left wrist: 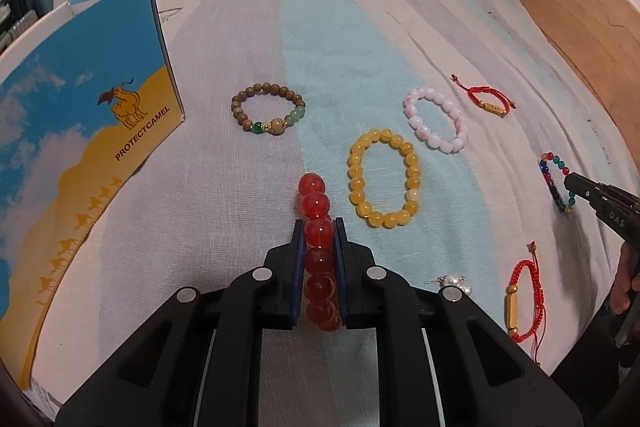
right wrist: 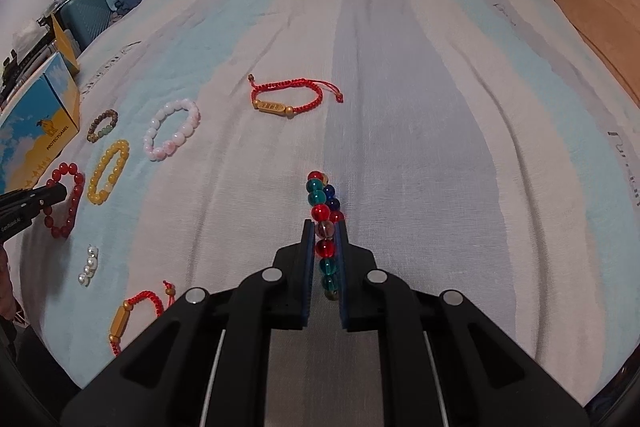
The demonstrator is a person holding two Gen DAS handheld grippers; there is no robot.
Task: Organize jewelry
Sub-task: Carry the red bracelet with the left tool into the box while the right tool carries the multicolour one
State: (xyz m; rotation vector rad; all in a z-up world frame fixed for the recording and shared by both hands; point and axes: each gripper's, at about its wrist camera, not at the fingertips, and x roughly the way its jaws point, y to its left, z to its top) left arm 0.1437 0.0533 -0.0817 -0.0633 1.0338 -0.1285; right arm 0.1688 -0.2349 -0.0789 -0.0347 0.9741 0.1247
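My left gripper [left wrist: 319,227] is shut on a red bead bracelet [left wrist: 318,205], squeezed into a line between its pads on the bed. My right gripper [right wrist: 325,227] is shut on a multicoloured bead bracelet [right wrist: 322,197], also pressed flat. Loose on the sheet lie a yellow bead bracelet [left wrist: 385,179], a pink-white bead bracelet [left wrist: 436,119], a brown wooden bead bracelet [left wrist: 267,109], two red cord bracelets with gold tubes [left wrist: 490,103] [left wrist: 524,299], and a small pearl piece [left wrist: 454,283]. In the right wrist view the left gripper [right wrist: 52,197] shows at the left edge on the red bracelet [right wrist: 66,201].
A blue and yellow box [left wrist: 80,147] lies open at the left of the bed. The striped sheet [right wrist: 400,107] stretches far ahead. A wooden headboard [left wrist: 592,27] and curtains are at the right; a suitcase and clothes [right wrist: 96,7] stand beyond the far left edge.
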